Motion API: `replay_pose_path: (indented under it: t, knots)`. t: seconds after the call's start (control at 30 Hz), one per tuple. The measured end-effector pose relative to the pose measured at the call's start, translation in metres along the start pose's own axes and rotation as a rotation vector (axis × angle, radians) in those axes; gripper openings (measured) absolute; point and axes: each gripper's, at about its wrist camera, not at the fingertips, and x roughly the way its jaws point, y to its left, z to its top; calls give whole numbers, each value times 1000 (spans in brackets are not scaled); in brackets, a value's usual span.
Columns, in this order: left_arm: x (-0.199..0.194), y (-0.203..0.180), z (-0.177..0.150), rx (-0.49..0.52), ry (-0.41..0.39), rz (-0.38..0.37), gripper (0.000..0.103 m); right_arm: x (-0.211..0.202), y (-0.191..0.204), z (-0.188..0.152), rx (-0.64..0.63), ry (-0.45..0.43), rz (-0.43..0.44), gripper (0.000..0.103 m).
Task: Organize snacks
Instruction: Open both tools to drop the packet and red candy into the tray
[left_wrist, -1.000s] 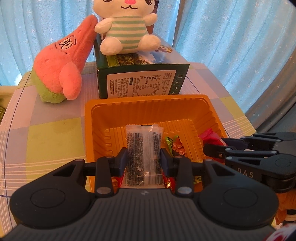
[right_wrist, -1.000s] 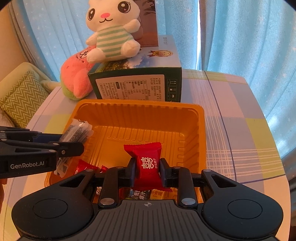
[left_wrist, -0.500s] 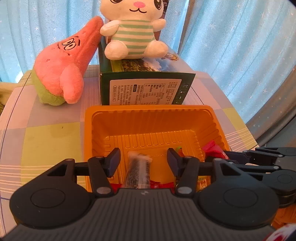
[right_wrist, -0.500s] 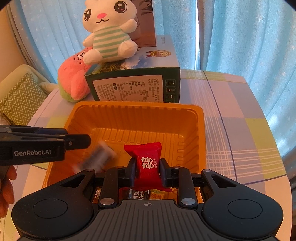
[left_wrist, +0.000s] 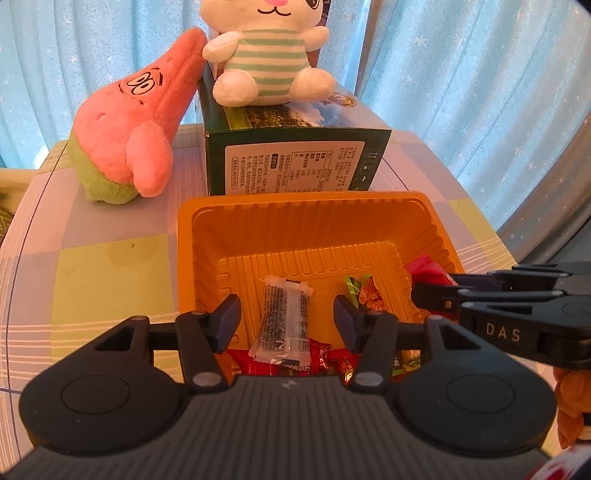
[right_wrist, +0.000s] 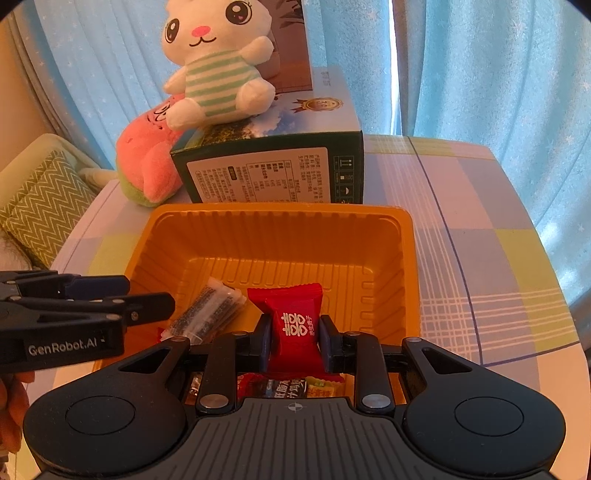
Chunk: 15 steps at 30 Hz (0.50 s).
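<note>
An orange plastic tray (left_wrist: 306, 221) (right_wrist: 277, 229) sits on the checked tablecloth and holds several wrapped snacks along its near side. A clear packet of dark seeds (left_wrist: 282, 321) (right_wrist: 207, 314) lies loose on the tray floor. My left gripper (left_wrist: 286, 317) hovers over it, open, pads well clear of the packet on both sides. My right gripper (right_wrist: 293, 341) is shut on a red candy packet (right_wrist: 291, 321) with white characters, held above the tray's near edge. Each gripper shows side-on in the other's view, the left gripper (right_wrist: 147, 304) at left, the right gripper (left_wrist: 436, 295) at right.
Behind the tray stands a dark green carton (left_wrist: 295, 162) (right_wrist: 273, 166) with a white striped bunny plush (left_wrist: 266, 62) (right_wrist: 214, 70) on top. A pink star plush (left_wrist: 136, 122) (right_wrist: 147, 162) leans beside it. Blue curtains hang behind. A person's hand (right_wrist: 13, 410) shows at lower left.
My left gripper opened and let go of the seed packet, which dropped and now lies on the tray floor. The right gripper kept its hold on the red candy.
</note>
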Motion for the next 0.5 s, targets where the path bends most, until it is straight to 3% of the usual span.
replay_pose_path:
  t: [0.4,0.5]
  knots:
    - [-3,4,0,10,-5,11,52,0,7,10,-8,-9,4,27]
    - [-4,7,-1,9,-7,17,52,2,3,13,36,-20,95,28]
